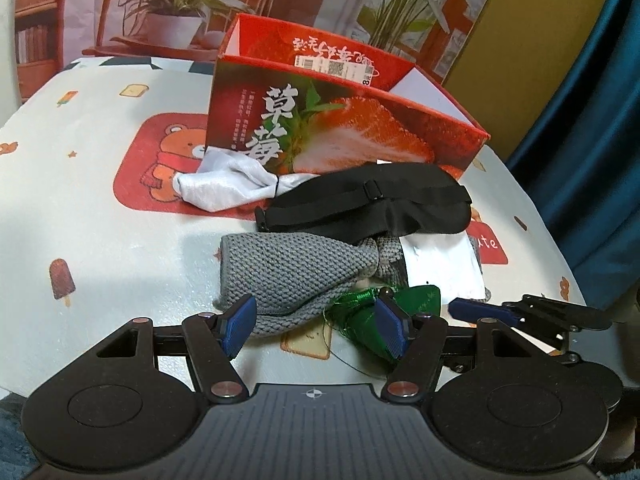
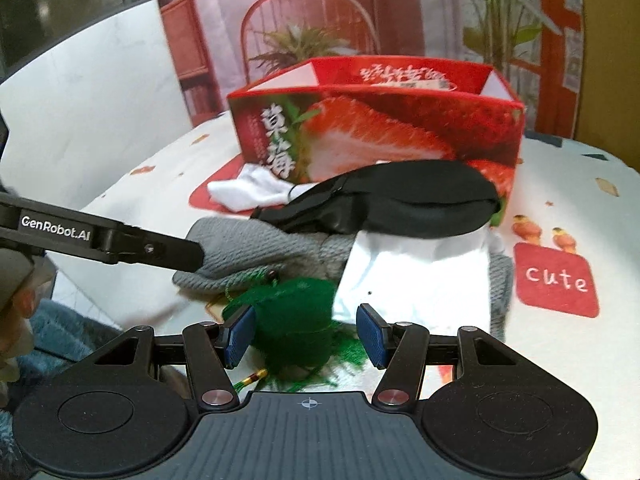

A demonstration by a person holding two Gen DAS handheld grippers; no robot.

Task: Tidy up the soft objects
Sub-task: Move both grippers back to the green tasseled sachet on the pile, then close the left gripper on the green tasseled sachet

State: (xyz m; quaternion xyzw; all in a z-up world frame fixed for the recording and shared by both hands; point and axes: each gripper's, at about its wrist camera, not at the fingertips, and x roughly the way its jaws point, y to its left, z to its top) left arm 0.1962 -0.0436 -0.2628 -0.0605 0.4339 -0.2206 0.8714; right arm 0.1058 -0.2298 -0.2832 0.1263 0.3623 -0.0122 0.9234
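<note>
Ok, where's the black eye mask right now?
The black eye mask lies mid-frame in both views, right in front of the strawberry box, overlapping the far edge of the grey knit piece.

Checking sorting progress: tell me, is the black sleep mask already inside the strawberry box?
No, the black sleep mask lies outside the strawberry box.

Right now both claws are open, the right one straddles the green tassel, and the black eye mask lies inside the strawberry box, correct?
Not quite. The black eye mask lies on the table in front of the strawberry box, partly over the grey knit piece, as the left wrist view shows. The rest holds: both claws are open, and the right claw straddles the green tassel.
</note>
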